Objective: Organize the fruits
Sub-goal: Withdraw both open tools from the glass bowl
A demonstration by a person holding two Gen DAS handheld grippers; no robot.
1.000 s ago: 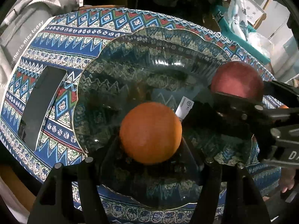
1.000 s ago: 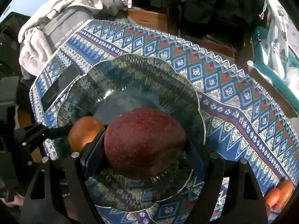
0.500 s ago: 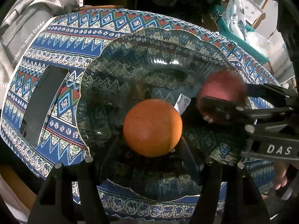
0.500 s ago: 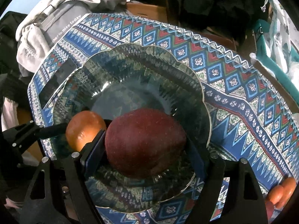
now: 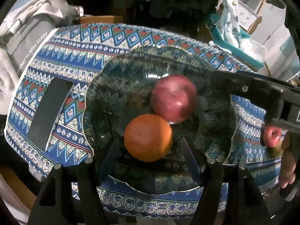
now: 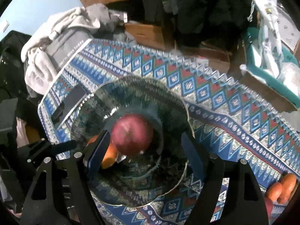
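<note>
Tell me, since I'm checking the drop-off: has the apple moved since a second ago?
Yes. The apple left the right gripper, whose jaws are now open, and sits in the glass bowl against the orange.

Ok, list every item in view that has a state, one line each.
left tongs: open, orange between the fingers, no visible grip
right tongs: open, holding nothing
red apple: loose in the bowl, against the orange
orange: resting in the bowl
glass bowl: upright on the patterned cloth
phone: flat on the cloth, screen dark
</note>
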